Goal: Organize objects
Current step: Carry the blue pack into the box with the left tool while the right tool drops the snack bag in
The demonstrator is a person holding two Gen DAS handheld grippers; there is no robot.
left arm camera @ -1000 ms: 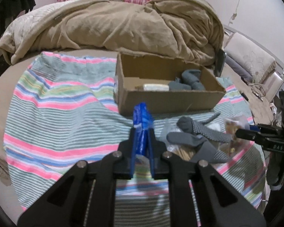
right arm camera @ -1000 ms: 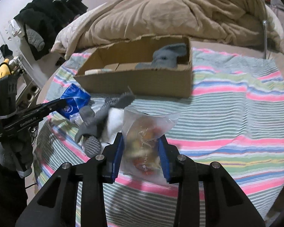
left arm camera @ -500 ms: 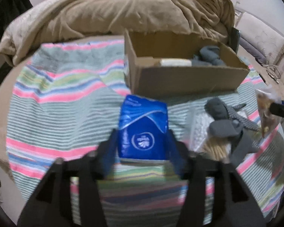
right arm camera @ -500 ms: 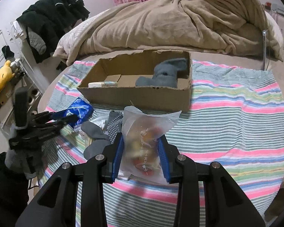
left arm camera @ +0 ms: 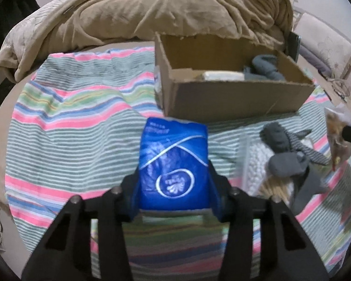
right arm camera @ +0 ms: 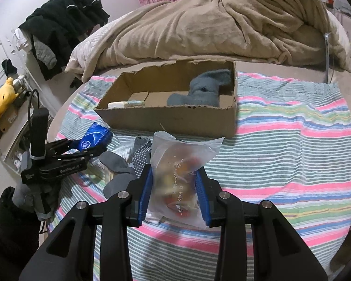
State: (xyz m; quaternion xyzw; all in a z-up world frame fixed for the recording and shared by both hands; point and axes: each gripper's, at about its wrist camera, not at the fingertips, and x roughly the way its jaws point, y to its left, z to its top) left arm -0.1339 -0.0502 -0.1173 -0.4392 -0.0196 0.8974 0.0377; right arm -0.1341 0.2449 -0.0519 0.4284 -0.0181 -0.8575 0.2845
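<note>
My left gripper point(left arm camera: 173, 178) is shut on a blue tissue pack point(left arm camera: 173, 161), held above the striped cloth in front of the cardboard box point(left arm camera: 234, 98). It also shows in the right wrist view point(right arm camera: 93, 138). My right gripper point(right arm camera: 174, 187) is shut on a clear plastic bag of snacks point(right arm camera: 180, 178), held up in front of the box point(right arm camera: 175, 119). The box holds grey socks point(right arm camera: 203, 91) and a white bar point(right arm camera: 121, 104). Loose grey socks point(left arm camera: 285, 149) lie on the cloth to the right of the left gripper.
A bag of cotton swabs point(left arm camera: 257, 161) lies under the loose socks. A tan blanket point(right arm camera: 210, 23) is heaped behind the box. Dark clothes point(right arm camera: 63, 23) hang at the left. A yellow plush toy point(right arm camera: 4, 93) sits on a shelf.
My left gripper has turned, so the blue pack now faces me flat instead of edge-on, and has come nearer the box. My right gripper has lifted the snack bag a little.
</note>
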